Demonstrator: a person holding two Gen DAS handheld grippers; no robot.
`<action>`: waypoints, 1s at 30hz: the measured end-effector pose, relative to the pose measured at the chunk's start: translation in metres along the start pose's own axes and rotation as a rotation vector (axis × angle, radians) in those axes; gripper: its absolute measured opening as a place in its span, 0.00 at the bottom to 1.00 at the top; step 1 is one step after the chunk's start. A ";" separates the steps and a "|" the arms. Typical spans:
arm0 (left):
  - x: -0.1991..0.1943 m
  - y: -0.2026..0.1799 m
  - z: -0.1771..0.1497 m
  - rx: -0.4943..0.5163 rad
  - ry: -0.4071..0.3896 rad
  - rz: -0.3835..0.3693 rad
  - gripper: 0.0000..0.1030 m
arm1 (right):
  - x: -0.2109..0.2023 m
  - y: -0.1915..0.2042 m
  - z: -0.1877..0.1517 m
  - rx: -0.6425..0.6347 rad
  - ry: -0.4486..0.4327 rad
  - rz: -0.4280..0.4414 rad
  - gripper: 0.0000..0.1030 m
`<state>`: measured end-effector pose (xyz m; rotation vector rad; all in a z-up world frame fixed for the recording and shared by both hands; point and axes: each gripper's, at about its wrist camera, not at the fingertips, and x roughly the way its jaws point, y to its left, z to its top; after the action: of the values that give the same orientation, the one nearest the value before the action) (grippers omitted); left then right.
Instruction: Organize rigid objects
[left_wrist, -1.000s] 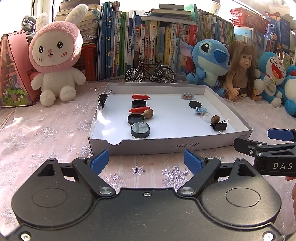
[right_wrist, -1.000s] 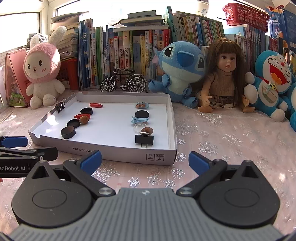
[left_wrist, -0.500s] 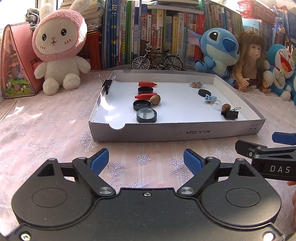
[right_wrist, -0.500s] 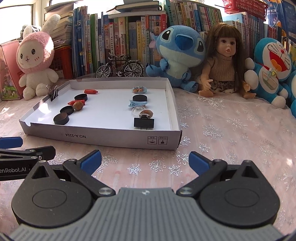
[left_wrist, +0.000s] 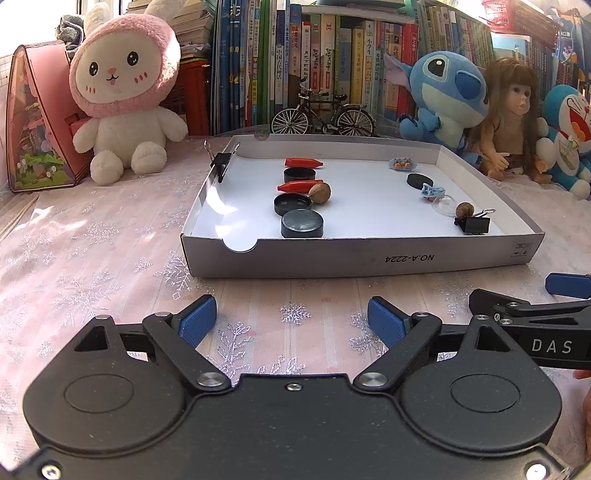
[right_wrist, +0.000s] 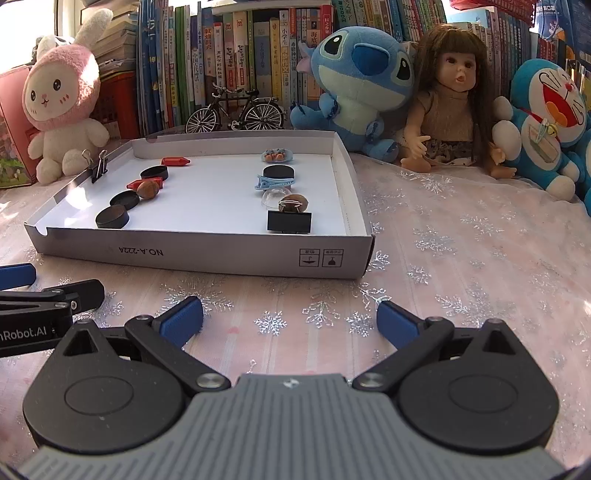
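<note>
A white cardboard tray sits on the desk, holding two loose columns of small things. On its left: two red crayons, three black round caps and a walnut. On its right: another black cap, a blue clip, a clear dome, perhaps plastic, and a black binder clip. Both the left gripper and right gripper hover before the tray, jaws spread, holding nothing.
</note>
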<state>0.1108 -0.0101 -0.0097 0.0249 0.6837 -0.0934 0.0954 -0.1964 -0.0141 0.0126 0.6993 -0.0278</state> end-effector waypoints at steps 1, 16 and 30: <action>0.001 0.001 0.000 -0.001 0.000 0.003 0.87 | 0.000 0.000 0.000 0.000 0.001 0.001 1.00; 0.008 0.003 0.000 0.003 0.014 0.024 1.00 | 0.001 -0.001 0.000 0.006 0.004 0.008 1.00; 0.007 0.003 0.000 0.003 0.014 0.023 1.00 | 0.002 -0.002 0.000 0.006 0.003 0.008 1.00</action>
<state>0.1169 -0.0078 -0.0143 0.0358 0.6969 -0.0723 0.0962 -0.1982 -0.0154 0.0211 0.7025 -0.0225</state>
